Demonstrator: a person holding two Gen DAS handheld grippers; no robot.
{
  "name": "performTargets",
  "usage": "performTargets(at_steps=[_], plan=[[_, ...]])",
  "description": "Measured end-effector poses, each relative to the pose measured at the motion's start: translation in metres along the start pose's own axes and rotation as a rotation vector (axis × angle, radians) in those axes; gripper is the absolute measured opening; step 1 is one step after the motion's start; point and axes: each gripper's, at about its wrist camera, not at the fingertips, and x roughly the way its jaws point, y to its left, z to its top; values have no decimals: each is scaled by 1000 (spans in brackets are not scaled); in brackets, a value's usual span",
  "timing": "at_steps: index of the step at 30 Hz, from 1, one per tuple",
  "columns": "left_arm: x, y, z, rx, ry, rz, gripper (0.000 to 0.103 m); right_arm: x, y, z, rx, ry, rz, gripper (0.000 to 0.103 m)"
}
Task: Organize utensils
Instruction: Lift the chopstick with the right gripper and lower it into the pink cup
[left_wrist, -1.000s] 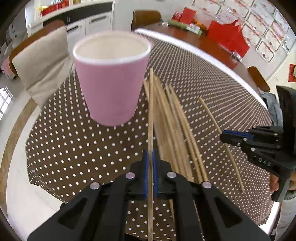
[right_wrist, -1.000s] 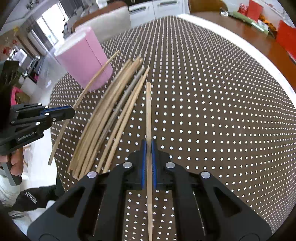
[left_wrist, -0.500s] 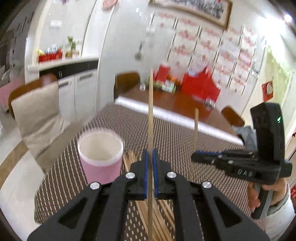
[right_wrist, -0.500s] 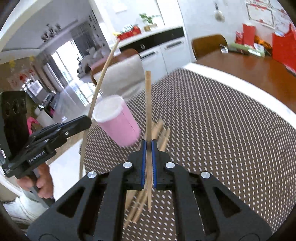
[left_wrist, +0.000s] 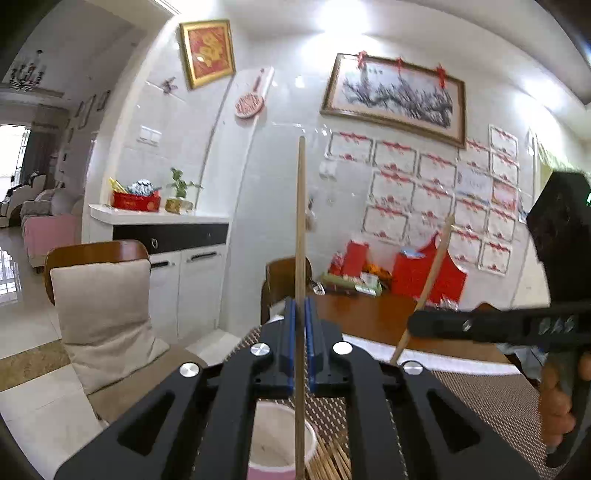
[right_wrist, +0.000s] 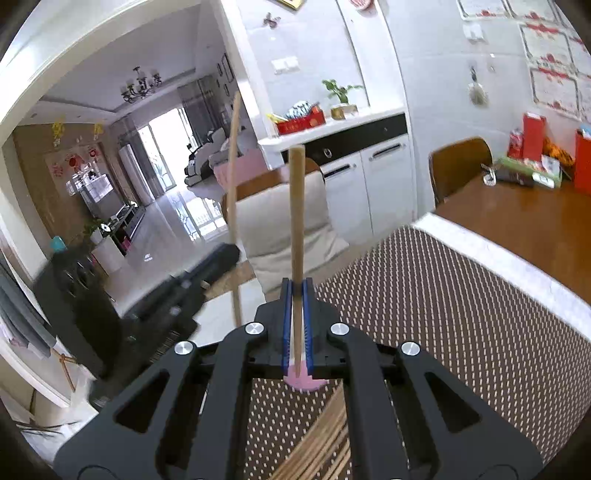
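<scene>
Both grippers have been raised off the dotted tablecloth (right_wrist: 461, 295) since the earlier frames, w/ the views now tipped up toward the room; each chopstick has been swung from lying flat to near-upright. Judged: pickup is done, and the drop into the pink cup (left_wrist: 277, 443) is next, so sticks must be tipped down over the rim.

Cup is seen just below and behind the left gripper (left_wrist: 300, 332) jaws, mouth open upward; in the right wrist view only a pink sliver shows under the jaws. Remaining chopstick bundle (right_wrist: 325, 443) is left on the cloth, below the right gripper (right_wrist: 297, 314) jaws, beside the cup.

Left chopstick (left_wrist: 301, 221) is pinched betw. the blue pads, jaws pressed together on it, its lower end hanging over the cup mouth. Right chopstick (right_wrist: 296, 214) is likewise pinched, jaws clamped, most of it sticking up beyond the tips.
</scene>
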Motion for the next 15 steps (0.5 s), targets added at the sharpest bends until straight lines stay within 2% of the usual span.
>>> performTargets(at_steps=[3,8,15], plan=[[10,7,1,-10,-30,25,5,1,6,19,-16,-21,12,6],[27,14,-4,-20,-45,50,5,4,15,25,-40,-41,6,6],[37,18,-27,-9,-35,74,5,36,20,10,-51,26,-5,6]])
